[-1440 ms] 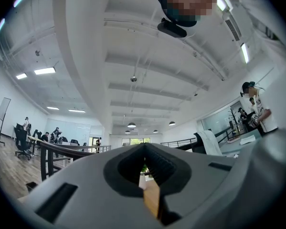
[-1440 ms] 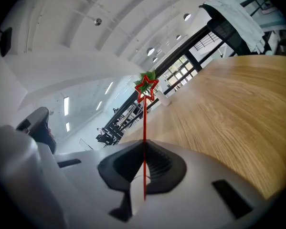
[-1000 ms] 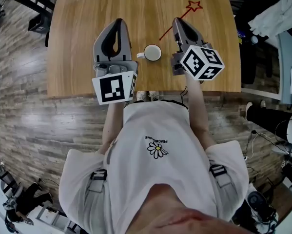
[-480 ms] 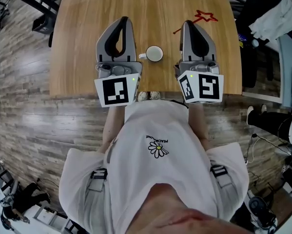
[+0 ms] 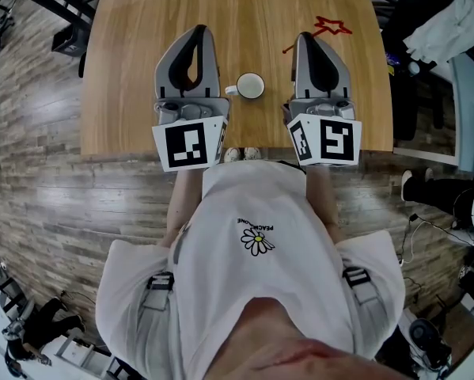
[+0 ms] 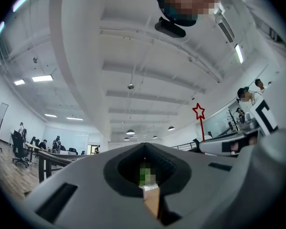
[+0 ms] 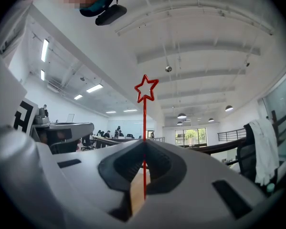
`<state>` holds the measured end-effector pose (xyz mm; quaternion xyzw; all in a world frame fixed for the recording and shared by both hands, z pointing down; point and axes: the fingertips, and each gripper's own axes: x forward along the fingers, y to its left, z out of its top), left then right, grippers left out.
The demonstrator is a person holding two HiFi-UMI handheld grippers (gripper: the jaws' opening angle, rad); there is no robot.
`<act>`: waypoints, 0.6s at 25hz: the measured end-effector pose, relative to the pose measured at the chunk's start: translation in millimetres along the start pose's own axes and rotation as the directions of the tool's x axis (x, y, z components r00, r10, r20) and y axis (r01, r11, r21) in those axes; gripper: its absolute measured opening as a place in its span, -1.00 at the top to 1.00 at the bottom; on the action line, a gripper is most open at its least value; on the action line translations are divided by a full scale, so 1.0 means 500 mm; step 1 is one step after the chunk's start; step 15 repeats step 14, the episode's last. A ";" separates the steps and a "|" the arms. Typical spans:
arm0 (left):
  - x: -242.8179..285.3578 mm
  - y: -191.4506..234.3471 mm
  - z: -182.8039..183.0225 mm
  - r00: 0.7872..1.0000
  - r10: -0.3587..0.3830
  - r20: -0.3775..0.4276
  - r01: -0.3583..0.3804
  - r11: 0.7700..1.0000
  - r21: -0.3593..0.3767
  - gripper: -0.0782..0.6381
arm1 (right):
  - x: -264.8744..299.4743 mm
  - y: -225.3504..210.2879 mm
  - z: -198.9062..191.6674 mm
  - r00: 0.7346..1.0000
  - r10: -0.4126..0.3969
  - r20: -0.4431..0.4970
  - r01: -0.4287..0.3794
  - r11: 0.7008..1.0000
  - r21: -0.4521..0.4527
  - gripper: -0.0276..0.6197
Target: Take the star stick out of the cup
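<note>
Right claw (image 5: 303,39) pinches the star stick (image 7: 144,120) low down, star beyond its tips, clear of the cup (image 5: 250,85).

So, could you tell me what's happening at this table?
A person holds a gripper in each hand at the wooden table. The right gripper is shut on the red star stick, already out of the white cup standing between the grippers. The left gripper is shut and empty.
</note>
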<state>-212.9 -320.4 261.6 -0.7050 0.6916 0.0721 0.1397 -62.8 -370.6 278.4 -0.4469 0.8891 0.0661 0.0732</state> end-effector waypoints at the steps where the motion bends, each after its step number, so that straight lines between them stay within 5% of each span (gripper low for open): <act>1: 0.001 0.001 -0.001 1.000 -0.001 0.000 0.001 1.000 -0.005 0.74 | 0.001 -0.001 -0.001 1.000 -0.002 0.000 0.002 1.000 0.001 0.88; 15: 0.015 0.014 -0.029 1.000 0.012 -0.024 -0.013 0.998 -0.056 0.73 | 0.013 -0.003 -0.003 1.000 0.017 -0.004 -0.017 1.000 0.026 0.88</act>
